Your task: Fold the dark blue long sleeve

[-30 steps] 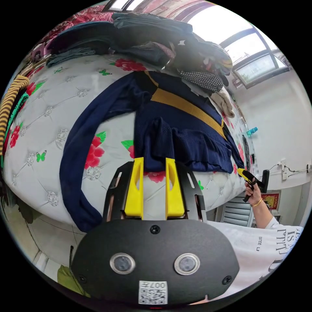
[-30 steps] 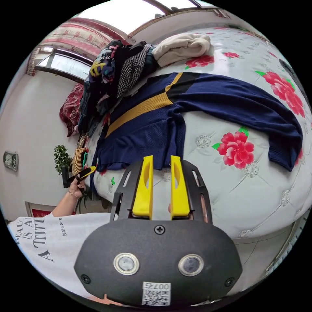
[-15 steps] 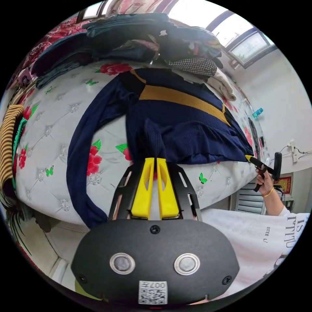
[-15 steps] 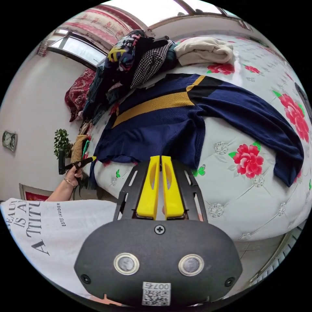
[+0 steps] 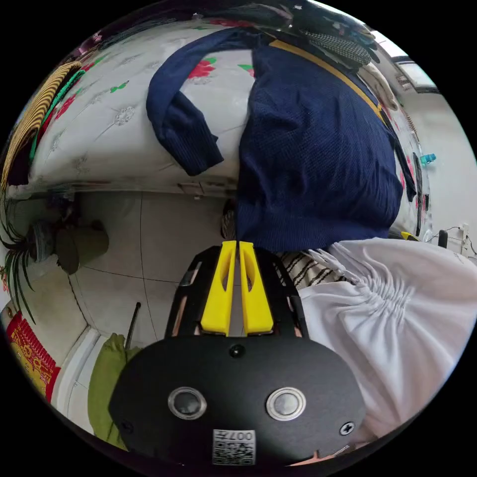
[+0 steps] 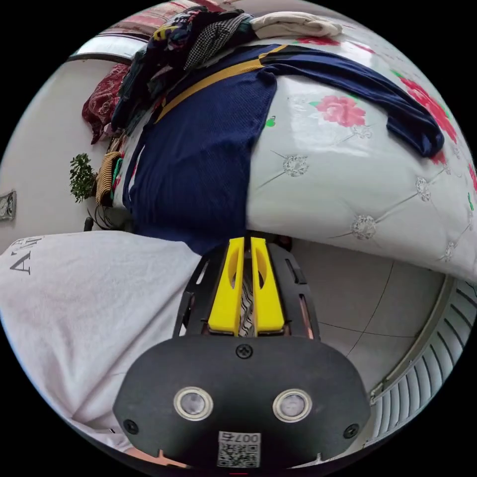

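Observation:
The dark blue long sleeve top (image 5: 318, 149) with a mustard stripe lies on the white flowered bed (image 5: 99, 144), its lower part pulled over the bed's edge toward the person. My left gripper (image 5: 237, 243) is shut on one corner of the hem. My right gripper (image 6: 246, 240) is shut on the other hem corner of the same top (image 6: 198, 149). One sleeve (image 5: 174, 114) lies bent on the bed; the other sleeve (image 6: 377, 94) stretches across the bed surface (image 6: 357, 189).
A heap of clothes (image 6: 198, 35) sits at the far side of the bed. The person's white shirt (image 5: 397, 308) is close to both grippers. Tiled floor (image 5: 144, 248) lies below the bed edge, with a potted plant (image 6: 82, 179) and a striped garment (image 5: 35, 119) nearby.
Both grippers, shut on the hem corners, have drawn the top's lower part off the bed edge toward the person, stretching the body flat. Both cameras have dropped lower, so the floor shows.

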A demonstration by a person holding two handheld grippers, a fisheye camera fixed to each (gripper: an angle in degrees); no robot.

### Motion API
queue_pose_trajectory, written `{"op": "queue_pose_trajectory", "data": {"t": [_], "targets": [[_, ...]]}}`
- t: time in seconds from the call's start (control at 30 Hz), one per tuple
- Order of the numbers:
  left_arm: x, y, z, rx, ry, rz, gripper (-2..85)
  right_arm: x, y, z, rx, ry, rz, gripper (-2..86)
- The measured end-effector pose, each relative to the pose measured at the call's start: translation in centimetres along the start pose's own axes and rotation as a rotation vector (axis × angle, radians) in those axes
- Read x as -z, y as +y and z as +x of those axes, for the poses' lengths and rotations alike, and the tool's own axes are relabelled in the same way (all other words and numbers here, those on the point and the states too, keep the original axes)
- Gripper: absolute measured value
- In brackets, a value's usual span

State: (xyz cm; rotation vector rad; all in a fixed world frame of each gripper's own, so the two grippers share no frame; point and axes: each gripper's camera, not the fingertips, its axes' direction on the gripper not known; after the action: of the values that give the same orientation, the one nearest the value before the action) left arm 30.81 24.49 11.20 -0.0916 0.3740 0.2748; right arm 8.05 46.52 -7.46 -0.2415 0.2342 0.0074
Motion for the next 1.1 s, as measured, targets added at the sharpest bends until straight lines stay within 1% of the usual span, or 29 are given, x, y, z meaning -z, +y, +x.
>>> {"op": "queue_pose_trajectory", "data": {"t": [0.07,0.1,0.17,0.27,0.4,0.5,0.53,0.63,0.7,0.73,0.77,0.83,0.93,0.97,1.03,1.1], "targets": [[-0.5,-0.2,0.3,0.026,-0.016,-0.026,-0.9,2.6,-1.0,1.0,-0.063,0.064,0.152,3.7],[-0.1,-0.4,0.6,0.036,-0.024,-0.018,-1.0,3.3,-1.4,1.4,-0.083,0.091,0.190,4.1],[0.8,-0.7,1.1,0.038,-0.019,0.002,-1.0,6.3,-2.6,3.7,-0.185,0.209,0.329,5.3],[2.6,-1.6,2.0,0.050,-0.014,0.037,-1.0,8.9,-4.5,7.0,-0.318,0.317,0.441,6.4],[5.1,-2.7,3.8,0.063,0.000,0.087,-0.9,9.2,-7.9,10.1,-0.399,0.298,0.437,6.9],[6.7,-3.1,4.9,0.081,0.003,0.114,-0.8,7.3,-11.0,11.7,-0.437,0.290,0.331,6.0],[7.5,-3.2,5.0,0.096,0.010,0.131,-0.6,7.5,-11.4,10.9,-0.425,0.371,0.362,4.9],[9.2,-3.2,5.0,0.127,0.000,0.171,0.5,8.1,-14.1,10.4,-0.346,0.457,0.208,1.9],[9.9,-3.2,4.7,0.139,-0.020,0.177,3.5,10.9,-14.7,9.6,-0.330,0.634,0.251,1.5],[10.2,-3.3,4.4,0.151,-0.033,0.176,4.6,13.6,-14.8,9.4,-0.354,0.752,0.310,1.6],[10.4,-3.3,4.2,0.160,-0.038,0.177,5.2,16.0,-14.8,9.4,-0.372,0.807,0.352,2.0],[11.0,-3.5,2.9,0.199,-0.037,0.195,6.4,18.7,-15.1,10.0,-0.390,0.816,0.345,3.1],[11.6,-4.6,1.3,0.226,-0.050,0.227,7.6,19.9,-14.6,11.8,-0.506,0.845,0.217,5.6],[11.7,-5.0,1.0,0.221,-0.056,0.230,7.7,19.8,-13.5,12.0,-0.553,0.821,0.206,6.1],[12.4,-7.1,0.2,0.175,-0.097,0.217,8.3,19.4,-11.4,11.3,-0.615,0.764,0.268,6.6],[13.1,-8.7,-0.4,0.142,-0.157,0.217,8.6,18.3,-9.4,9.5,-0.623,0.644,0.363,6.7]]}}
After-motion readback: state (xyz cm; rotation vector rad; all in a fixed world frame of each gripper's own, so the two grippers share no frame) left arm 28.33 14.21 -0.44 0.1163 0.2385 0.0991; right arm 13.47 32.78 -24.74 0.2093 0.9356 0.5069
